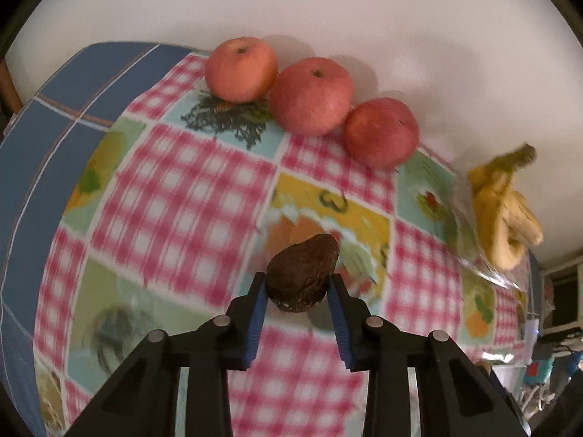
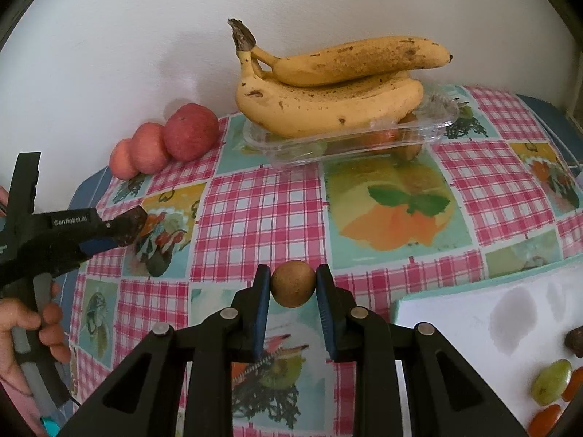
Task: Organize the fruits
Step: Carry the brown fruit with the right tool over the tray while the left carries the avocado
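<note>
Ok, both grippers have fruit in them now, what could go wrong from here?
1. The left gripper pinches the dark wrinkled fruit only at its lower end; it could pivot or slip out.
2. The round brown fruit in the right gripper is held across a curved surface; it might squirt free and roll.

Fruit along the wall and fruit in the air — a table half sorted.

Three red apples (image 1: 313, 94) sit touching in a row against the wall; a speckled banana bunch (image 2: 328, 87) lies on a clear tray (image 2: 437, 123). A dark wrinkled fruit (image 1: 302, 276) and a round brown one (image 2: 292, 283) are each pinched aloft — grapes and small orange fruits (image 2: 552, 382) wait on white.
</note>
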Demonstrator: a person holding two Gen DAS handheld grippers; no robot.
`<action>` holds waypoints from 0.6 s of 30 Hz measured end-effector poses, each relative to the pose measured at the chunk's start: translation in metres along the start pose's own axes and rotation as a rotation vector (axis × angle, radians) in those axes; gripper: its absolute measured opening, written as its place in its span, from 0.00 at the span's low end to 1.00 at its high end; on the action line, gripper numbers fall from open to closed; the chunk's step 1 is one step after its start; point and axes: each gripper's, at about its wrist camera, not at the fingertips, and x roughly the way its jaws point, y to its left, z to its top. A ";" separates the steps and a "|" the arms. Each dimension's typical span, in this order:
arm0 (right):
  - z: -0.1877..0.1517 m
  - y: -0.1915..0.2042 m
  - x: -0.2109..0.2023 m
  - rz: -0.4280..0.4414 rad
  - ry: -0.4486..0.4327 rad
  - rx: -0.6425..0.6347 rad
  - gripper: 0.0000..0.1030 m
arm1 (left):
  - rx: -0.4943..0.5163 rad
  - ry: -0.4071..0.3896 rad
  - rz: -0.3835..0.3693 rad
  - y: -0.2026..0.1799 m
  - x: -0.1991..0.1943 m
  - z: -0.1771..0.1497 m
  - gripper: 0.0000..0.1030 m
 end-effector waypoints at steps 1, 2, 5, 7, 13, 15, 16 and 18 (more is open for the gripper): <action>-0.001 -0.001 -0.004 -0.007 0.002 -0.001 0.26 | -0.007 0.001 -0.014 0.000 -0.006 -0.007 0.35; -0.002 -0.002 -0.009 -0.012 0.003 0.000 0.26 | -0.015 0.002 -0.029 0.001 -0.011 -0.014 0.35; -0.004 -0.005 -0.026 -0.018 -0.005 0.009 0.26 | -0.034 0.003 -0.055 0.000 -0.030 -0.038 0.35; -0.006 -0.005 -0.040 -0.021 -0.016 0.004 0.26 | -0.040 -0.012 -0.063 -0.004 -0.042 -0.055 0.35; -0.022 -0.001 -0.083 -0.037 -0.033 -0.042 0.26 | -0.073 -0.054 -0.115 -0.005 -0.086 -0.114 0.35; -0.031 -0.003 -0.097 -0.030 -0.042 -0.047 0.26 | -0.066 -0.077 -0.126 -0.007 -0.099 -0.133 0.35; -0.037 -0.005 -0.103 -0.026 -0.045 -0.054 0.26 | -0.062 -0.089 -0.127 -0.007 -0.104 -0.141 0.35; -0.048 -0.009 -0.110 -0.036 -0.039 -0.067 0.26 | -0.054 -0.094 -0.124 -0.008 -0.109 -0.155 0.35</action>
